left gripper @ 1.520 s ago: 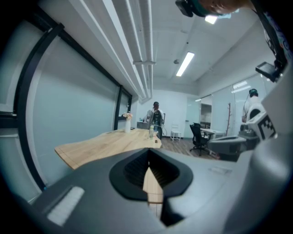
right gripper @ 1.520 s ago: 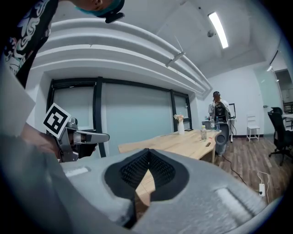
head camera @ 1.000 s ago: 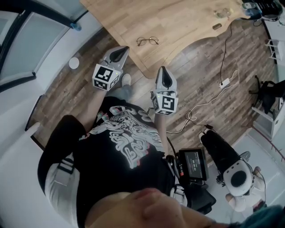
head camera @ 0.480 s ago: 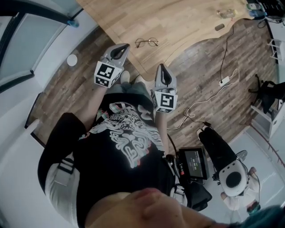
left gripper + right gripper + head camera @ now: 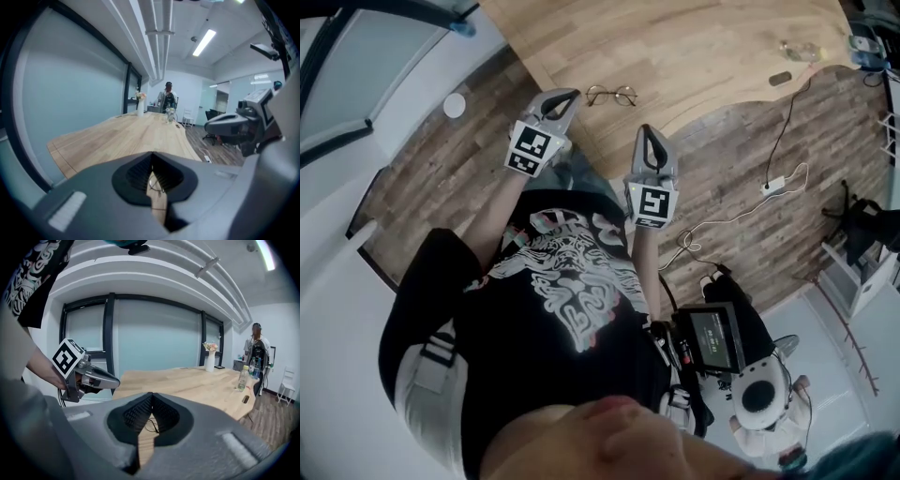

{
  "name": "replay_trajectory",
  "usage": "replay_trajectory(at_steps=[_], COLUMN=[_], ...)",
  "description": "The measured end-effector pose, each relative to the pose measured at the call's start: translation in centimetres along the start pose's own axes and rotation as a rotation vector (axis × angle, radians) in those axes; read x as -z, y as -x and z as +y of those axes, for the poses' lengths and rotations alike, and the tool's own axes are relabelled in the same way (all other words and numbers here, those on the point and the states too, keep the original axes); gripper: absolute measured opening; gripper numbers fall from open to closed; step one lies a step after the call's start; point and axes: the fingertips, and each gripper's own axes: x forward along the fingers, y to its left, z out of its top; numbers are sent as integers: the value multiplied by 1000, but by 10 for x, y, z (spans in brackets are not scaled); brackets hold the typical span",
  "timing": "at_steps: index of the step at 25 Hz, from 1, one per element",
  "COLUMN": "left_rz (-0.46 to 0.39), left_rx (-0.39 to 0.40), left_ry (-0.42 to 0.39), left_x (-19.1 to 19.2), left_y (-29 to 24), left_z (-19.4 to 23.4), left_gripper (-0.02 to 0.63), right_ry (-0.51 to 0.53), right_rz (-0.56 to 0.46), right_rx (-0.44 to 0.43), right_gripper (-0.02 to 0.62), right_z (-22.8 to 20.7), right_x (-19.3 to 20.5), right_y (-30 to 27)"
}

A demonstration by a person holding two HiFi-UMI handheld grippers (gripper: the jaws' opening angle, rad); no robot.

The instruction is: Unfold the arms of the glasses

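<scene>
Lying on the wooden table [image 5: 703,42], close to its near edge: 1 pair of thin wire glasses [image 5: 611,94], untouched. Left gripper [image 5: 570,93]: jaws clenched on nothing, tip near the glasses. Right gripper [image 5: 646,129]: jaws likewise pressed together, empty, farther back (both point toward the glasses). 1 bottle [image 5: 242,377] stands far along the table.

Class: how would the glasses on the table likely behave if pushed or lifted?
The glasses look thin-wired, so probably light and easily bent. On the smooth wooden table they would likely slide rather than roll. The slim frame may be hard to grip.
</scene>
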Motion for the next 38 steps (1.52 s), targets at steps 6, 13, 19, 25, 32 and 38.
replay_trajectory(at_steps=[6,13,19,25,32,38], left_rz=[48,114,205,291,347,397], left_rx=[-12,-8,2,26,71,69], left_ry=[26,30,14,-4,-24,-35], left_x=[17,44,75,107,119,130], left_y=[-23,-39,-52,-64,-78,-84], left_z=[5,1,-5,-19,-28,-31], left_gripper=[-11,-11,-11,-11,29,55], right_ry=[9,-6,-10,1,-17,-18], right_rz=[47,92,129,168,190,191], right_rx=[-60,-110,-149,-180,-205,-206], right_gripper=[0,0,0,0,0,0], right_z=[-9,-10,-8,-5,-7,-12], right_x=[17,39,58,77,88,90], right_y=[-25,-45,-56,-63,-67,-68])
